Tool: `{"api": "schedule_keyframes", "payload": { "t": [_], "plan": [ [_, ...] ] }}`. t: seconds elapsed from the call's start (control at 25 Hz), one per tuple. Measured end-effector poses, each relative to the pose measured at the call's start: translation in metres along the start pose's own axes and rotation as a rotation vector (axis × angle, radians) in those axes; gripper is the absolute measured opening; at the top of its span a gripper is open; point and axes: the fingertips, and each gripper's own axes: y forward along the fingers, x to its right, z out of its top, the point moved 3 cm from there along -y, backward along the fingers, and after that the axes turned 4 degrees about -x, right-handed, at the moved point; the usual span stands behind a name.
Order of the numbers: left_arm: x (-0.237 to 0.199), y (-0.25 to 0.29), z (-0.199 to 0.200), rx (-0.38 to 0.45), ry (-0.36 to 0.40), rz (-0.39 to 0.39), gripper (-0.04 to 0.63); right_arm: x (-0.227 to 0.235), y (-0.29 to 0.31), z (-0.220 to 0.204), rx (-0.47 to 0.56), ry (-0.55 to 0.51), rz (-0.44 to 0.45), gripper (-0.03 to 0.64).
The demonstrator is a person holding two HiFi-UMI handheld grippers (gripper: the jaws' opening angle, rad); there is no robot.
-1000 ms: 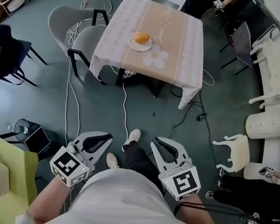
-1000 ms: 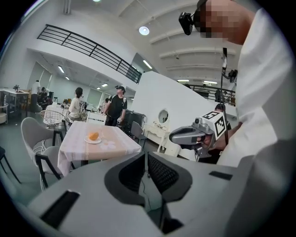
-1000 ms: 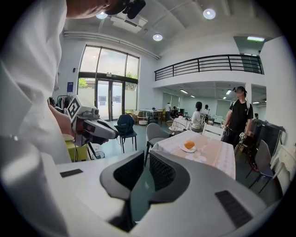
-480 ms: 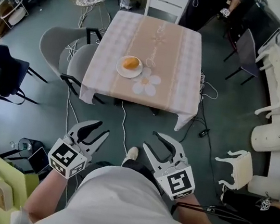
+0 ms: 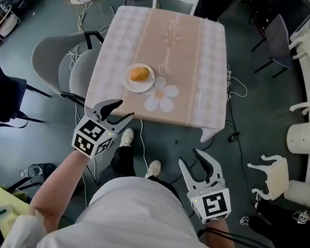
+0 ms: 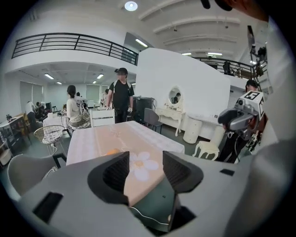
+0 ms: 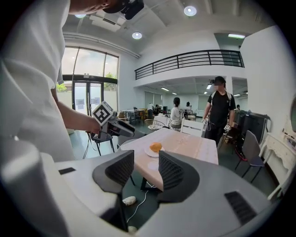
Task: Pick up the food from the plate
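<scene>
We face a square table in a beige checked cloth (image 5: 193, 68). Our left gripper (image 5: 115, 111), at its near edge, is opening its jaws on nothing — our right gripper (image 5: 191, 159) stands wide open, empty. On the table, a round white plate (image 5: 143, 88) holds the orange lump of food (image 5: 140, 74).

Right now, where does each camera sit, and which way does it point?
Head view: on the person's head, looking steeply down at the table, the plate and food; shows shirt, forearms, left gripper, right gripper.
Left gripper view: rides the left gripper, facing the table along its opening, empty jaws; the right gripper shows at right.
Right gripper view: rides the right gripper, facing the table between open, empty jaws; shirt and left arm show.
Shared: both gripper views see the table and each other's gripper.
</scene>
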Motion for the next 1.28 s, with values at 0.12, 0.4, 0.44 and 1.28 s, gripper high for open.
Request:
{"api": "schedule_keyframes", "payload": {
  "t": [0.12, 0.4, 0.44, 1.28],
  "plan": [
    [-0.047, 0.043, -0.006, -0.073, 0.032, -0.011, 0.246, 0.012, 0.014, 0.007, -0.02, 0.047, -0.07, 0.17],
    [-0.124, 0.134, -0.02, -0.233, 0.173, -0.066, 0.301, 0.031, 0.054, 0.042, -0.04, 0.121, -0.198, 0.17],
    [-0.131, 0.147, -0.024, -0.254, 0.197, -0.074, 0.305, 0.032, 0.059, 0.045, -0.048, 0.131, -0.214, 0.17],
    [-0.154, 0.214, -0.053, -0.378, 0.322, -0.183, 0.324, 0.03, 0.055, 0.043, -0.112, 0.244, -0.428, 0.17]
  ]
}}
